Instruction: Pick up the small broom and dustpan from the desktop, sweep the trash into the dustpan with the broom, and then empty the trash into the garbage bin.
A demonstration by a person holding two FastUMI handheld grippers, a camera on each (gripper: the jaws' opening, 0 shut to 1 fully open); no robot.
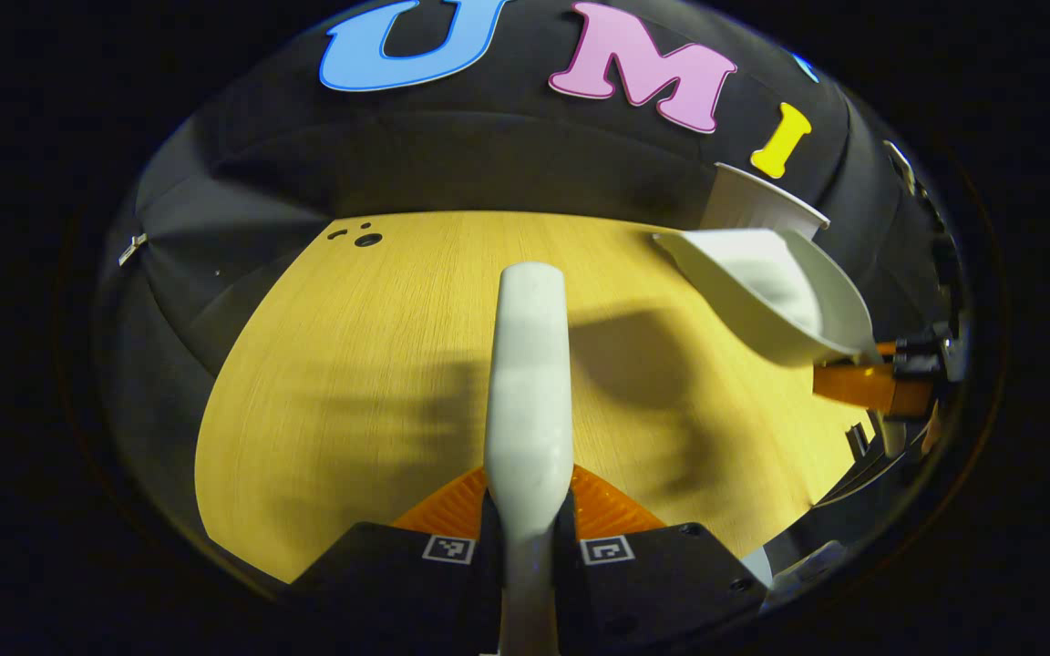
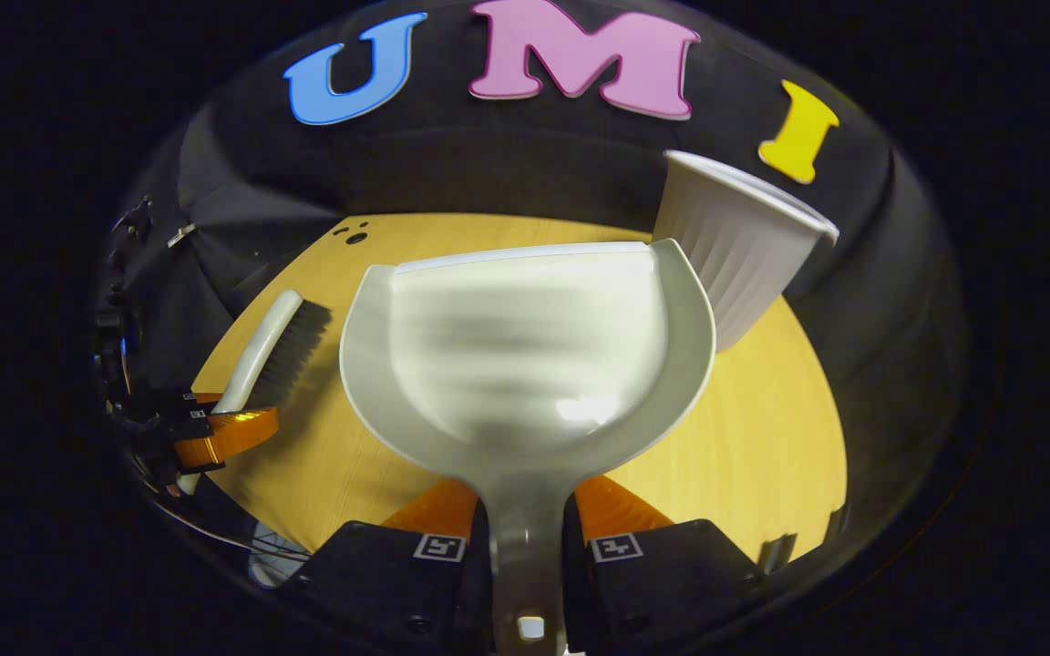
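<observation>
No readable brand showed on any item. In the left gripper view, the left gripper (image 1: 528, 519) pinched the broom (image 1: 530, 383) by its pale handle above the wooden desktop (image 1: 352, 364); the right gripper view showed its dark bristles. The right gripper (image 2: 525, 533) was clamped on the dustpan (image 2: 525, 355) handle, the pan raised and tilted just beside the ribbed white garbage bin (image 2: 739, 264), whose lower part it hid.
</observation>
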